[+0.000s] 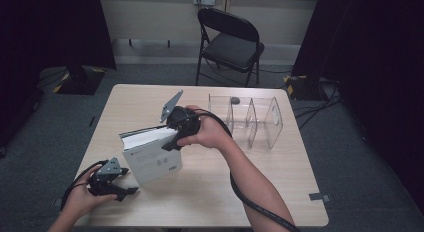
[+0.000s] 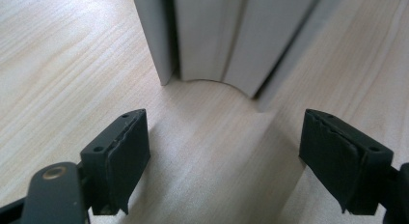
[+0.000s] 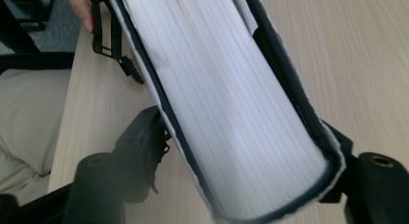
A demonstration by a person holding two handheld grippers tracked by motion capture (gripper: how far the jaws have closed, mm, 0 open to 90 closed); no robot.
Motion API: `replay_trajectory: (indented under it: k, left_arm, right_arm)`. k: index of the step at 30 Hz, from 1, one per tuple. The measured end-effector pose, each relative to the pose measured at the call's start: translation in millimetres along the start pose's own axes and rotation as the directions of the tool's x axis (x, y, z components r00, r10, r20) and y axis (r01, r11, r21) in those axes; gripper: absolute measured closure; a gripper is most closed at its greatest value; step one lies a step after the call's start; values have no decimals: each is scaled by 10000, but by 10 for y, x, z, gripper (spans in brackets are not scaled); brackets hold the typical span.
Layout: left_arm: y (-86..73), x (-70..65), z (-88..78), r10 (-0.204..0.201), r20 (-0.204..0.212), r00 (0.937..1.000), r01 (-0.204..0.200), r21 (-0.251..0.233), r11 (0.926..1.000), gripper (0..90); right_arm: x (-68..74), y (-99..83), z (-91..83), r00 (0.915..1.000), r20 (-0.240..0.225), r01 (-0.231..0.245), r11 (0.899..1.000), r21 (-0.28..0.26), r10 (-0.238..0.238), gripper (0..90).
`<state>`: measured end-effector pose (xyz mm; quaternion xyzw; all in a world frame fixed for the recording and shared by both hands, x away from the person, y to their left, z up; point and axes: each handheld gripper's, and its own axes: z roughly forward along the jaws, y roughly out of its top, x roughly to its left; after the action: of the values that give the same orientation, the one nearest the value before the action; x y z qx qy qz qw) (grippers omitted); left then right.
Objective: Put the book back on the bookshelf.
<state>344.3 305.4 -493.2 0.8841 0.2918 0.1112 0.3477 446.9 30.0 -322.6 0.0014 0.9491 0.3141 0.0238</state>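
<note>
The book (image 1: pixel 152 154) stands on its lower edge left of centre in the high view, white cover towards me, on the wooden table (image 1: pixel 210 192). I have my right gripper (image 1: pixel 172 141) at its top edge; in the right gripper view the page block (image 3: pixel 226 113) runs between my jaws, which are pinching the book by its covers. My left gripper (image 1: pixel 127 191) sits at the lower left of the high view, jaws spread with nothing between them; in its own view the book (image 2: pixel 212 35) stands just ahead. A clear divided organizer (image 1: pixel 250 119) rests right of centre.
</note>
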Motion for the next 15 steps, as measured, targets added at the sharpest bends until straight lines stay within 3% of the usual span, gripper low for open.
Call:
replay_trajectory:
  k: [1, 5, 7, 11, 15]
  left_arm:
    - [0, 0, 0, 0, 0, 10000, 0, 0, 10000, 177]
    - [0, 1, 10, 21, 85, 10000, -21, -48, 10000, 175]
    - [-1, -5, 16, 41, 103, 9999, -41, -66, 10000, 174]
    - [1, 6, 18, 177, 42, 9998, -176, -99, 9998, 173]
    - [5, 7, 44, 204, 128, 9997, -200, -289, 9994, 169]
  right_arm:
    - [0, 0, 0, 10000, 0, 0, 10000, 0, 0, 360]
    - [45, -33, -82, 9991, -426, -79, 9996, 255, 90, 501]
    - [57, -44, -95, 9990, -423, -142, 9996, 264, 153, 511]
    - [104, -74, -126, 9984, -95, -549, 9981, 285, 552, 521]
    - [145, -126, -205, 9945, 75, -1050, 9923, 664, 1047, 523]
